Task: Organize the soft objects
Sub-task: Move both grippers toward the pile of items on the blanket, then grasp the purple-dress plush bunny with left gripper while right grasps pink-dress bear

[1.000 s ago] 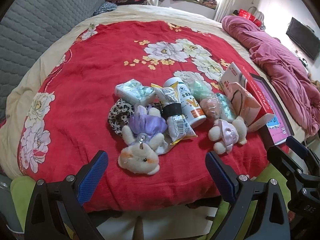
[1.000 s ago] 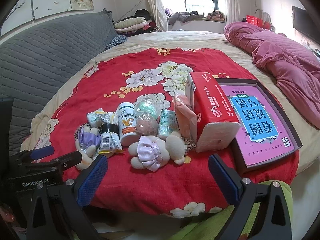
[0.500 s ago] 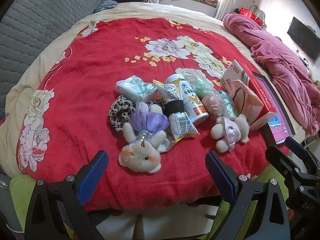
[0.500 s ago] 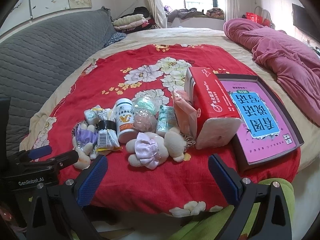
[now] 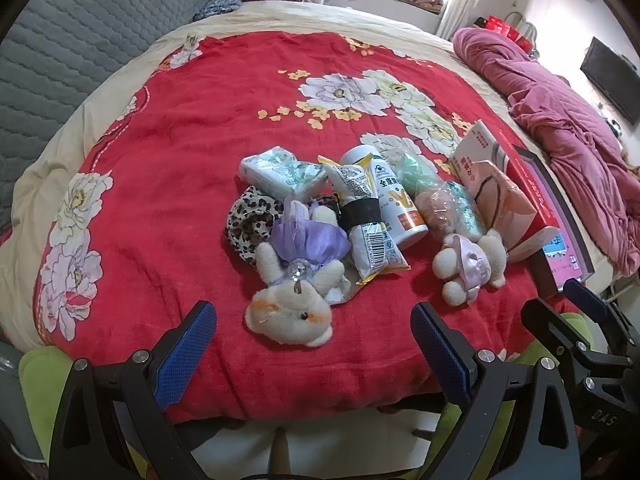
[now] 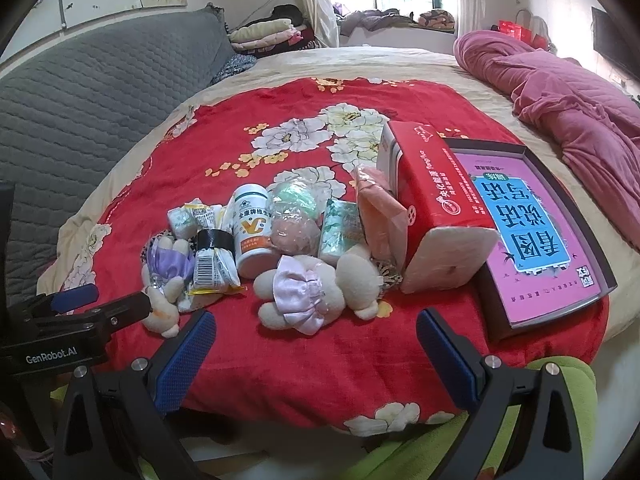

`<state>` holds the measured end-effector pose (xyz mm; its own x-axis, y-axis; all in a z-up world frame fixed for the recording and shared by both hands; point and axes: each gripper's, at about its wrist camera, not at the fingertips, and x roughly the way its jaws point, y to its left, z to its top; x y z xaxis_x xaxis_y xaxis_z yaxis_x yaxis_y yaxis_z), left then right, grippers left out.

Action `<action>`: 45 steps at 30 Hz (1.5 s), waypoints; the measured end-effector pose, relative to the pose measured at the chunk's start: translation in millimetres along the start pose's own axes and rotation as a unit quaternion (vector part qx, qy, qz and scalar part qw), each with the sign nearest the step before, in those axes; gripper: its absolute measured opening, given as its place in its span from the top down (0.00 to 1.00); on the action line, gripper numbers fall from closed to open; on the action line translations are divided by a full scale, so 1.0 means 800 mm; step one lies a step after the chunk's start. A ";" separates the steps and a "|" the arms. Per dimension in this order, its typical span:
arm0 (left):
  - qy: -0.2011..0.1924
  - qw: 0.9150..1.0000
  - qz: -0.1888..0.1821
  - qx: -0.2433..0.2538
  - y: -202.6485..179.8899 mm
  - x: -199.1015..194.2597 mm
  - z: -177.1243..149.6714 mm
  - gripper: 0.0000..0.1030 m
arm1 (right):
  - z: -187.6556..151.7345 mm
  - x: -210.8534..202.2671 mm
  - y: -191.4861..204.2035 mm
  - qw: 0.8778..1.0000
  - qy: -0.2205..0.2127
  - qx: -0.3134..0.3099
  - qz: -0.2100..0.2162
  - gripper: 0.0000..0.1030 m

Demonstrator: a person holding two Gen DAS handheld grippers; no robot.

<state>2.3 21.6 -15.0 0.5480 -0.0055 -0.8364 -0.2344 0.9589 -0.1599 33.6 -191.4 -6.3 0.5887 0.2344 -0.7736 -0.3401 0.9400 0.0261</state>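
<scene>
Nothing looks sorted yet: both plush bears, the purple-dressed one [image 5: 294, 280] and pink-dressed one [image 6: 316, 296], lie jumbled beside the vitamin bottle [image 6: 250, 232], while the left gripper [image 5: 314, 348] and right gripper [image 6: 316, 354] hover spread wide and empty.

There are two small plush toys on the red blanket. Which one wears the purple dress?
The plush bear lying before the left gripper wears it, with a gem at the neck. The other plush toy, nearer the red box, wears pale pink.

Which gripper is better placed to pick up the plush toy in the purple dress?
Left. The left gripper is open, with the purple-dress plush toy lying just ahead between its fingers; the right gripper faces the pink-dress plush instead.
</scene>
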 end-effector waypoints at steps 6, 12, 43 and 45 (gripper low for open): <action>0.007 1.000 0.001 -0.014 0.015 0.012 0.002 0.05 | 0.002 0.012 0.001 1.000 0.010 0.001 -0.002 0.02; 0.026 0.999 0.006 -0.037 0.040 0.034 0.007 0.05 | 0.002 0.023 0.007 1.000 0.017 -0.004 -0.001 0.02; 0.088 0.995 -0.025 -0.049 0.038 0.095 0.004 0.44 | 0.017 0.117 0.034 0.994 0.052 -0.045 -0.082 0.02; 0.086 0.995 -0.025 -0.047 0.037 0.094 0.004 0.44 | 0.013 0.128 0.035 0.992 0.061 -0.051 -0.099 0.03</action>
<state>39.0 50.5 -81.5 0.4164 -0.1085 -0.9027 -0.2887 0.9257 -0.2444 92.4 -138.6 -78.2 0.5603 0.0105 -0.8282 -0.3037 0.9329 -0.1936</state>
